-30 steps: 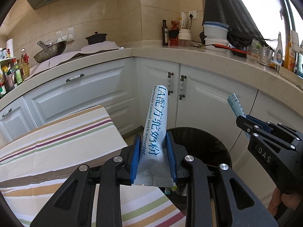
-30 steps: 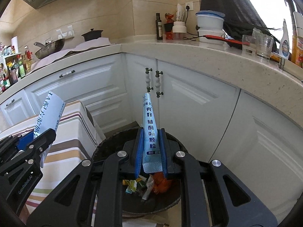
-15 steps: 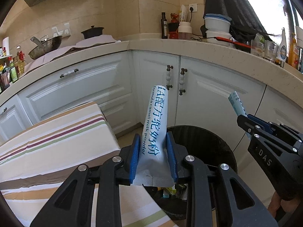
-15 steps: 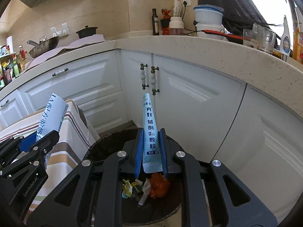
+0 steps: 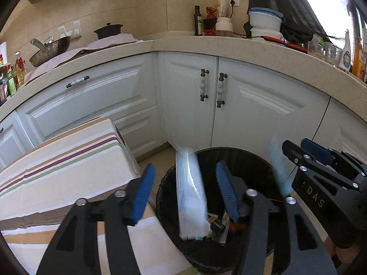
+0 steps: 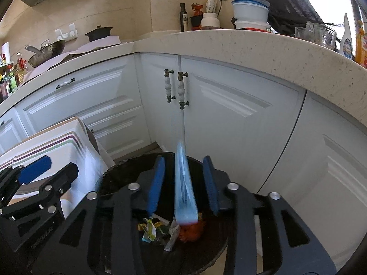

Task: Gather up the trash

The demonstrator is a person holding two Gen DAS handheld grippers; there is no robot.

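Note:
In the left wrist view my left gripper (image 5: 185,169) is over a black trash bin (image 5: 238,155). Its jaws are opening, and a wide white-and-blue sachet (image 5: 190,197) hangs blurred between the blue pads, touching neither. In the right wrist view my right gripper (image 6: 184,160) is also over the bin (image 6: 119,176). Its jaws are opening too, with a narrow blue sachet (image 6: 184,194) loose and blurred between them. Each gripper shows in the other's view: the right gripper (image 5: 298,151) at right, the left gripper (image 6: 63,163) at left. Wrappers and an orange scrap (image 6: 192,229) lie in the bin.
A table with a striped cloth (image 5: 68,160) stands just left of the bin. White cabinet doors (image 5: 252,105) curve behind it under a speckled counter (image 6: 275,45) that holds bottles, bowls, glasses and a pan.
Both grippers were shut on their sachets and have now let go. Both sachets have dropped lower, toward the bin. Both grippers have come closer over the bin.

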